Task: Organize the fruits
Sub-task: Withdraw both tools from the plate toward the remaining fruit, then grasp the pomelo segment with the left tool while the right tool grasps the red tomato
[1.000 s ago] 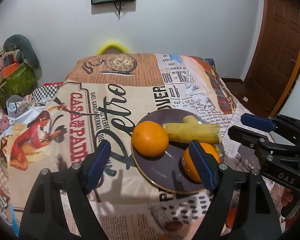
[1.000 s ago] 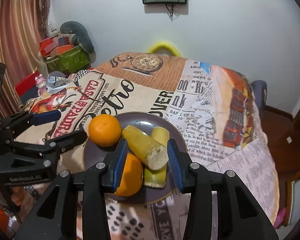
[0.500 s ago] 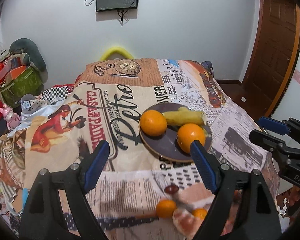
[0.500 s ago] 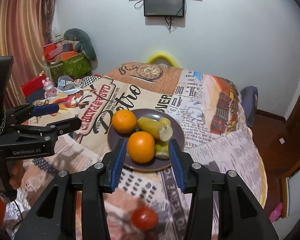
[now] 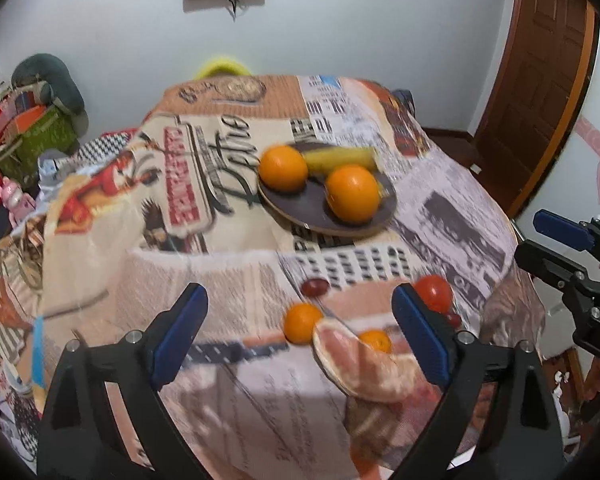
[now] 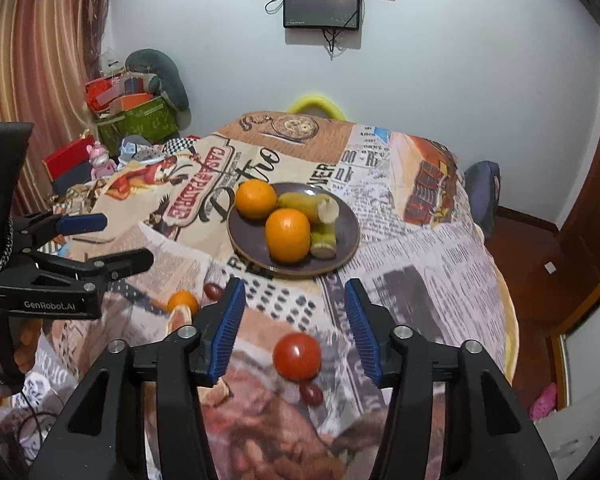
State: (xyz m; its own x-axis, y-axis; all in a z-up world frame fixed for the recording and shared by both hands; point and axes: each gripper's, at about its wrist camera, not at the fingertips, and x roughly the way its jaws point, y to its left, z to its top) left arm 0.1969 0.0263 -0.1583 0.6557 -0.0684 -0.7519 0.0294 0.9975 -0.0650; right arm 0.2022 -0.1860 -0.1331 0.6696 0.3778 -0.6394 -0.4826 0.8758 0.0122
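Left wrist view
Left gripper (image 5: 298, 338): jaws opening, standing wide, nothing pressed between the pads; the loose fruit lies on the cloth beyond them.
Plate (image 5: 300, 210): dark, at about 12 o'clock from the gripper, on the printed tablecloth (image 5: 204, 272).
On the plate: two oranges, one at 10 o'clock (image 5: 283, 168) and one at 3 o'clock (image 5: 352, 194), with a yellow-green stalk piece (image 5: 338, 159) at the far rim.
Loose fruit: a small orange (image 5: 301, 323), a grapefruit wedge (image 5: 364, 364) touching it, a second small orange (image 5: 375, 341) behind the wedge, a dark grape (image 5: 315, 287), and a tomato (image 5: 433, 293) at 2 o'clock.

Right wrist view
Right gripper (image 6: 294, 334): jaws opening, empty; the tomato (image 6: 297, 356) sits on the cloth in the gap, touching neither pad.
Plate (image 6: 340, 256): at 12 o'clock, carrying both oranges and two stalk pieces (image 6: 324, 236).
Left gripper (image 6: 112, 240): seen at 9 o'clock, apart from the fruit.

Progress
Done: four pieces appear gathered on the plate.
Left: by my reading, the tomato, small oranges, wedge and grapes remain to be collected; about halfway.
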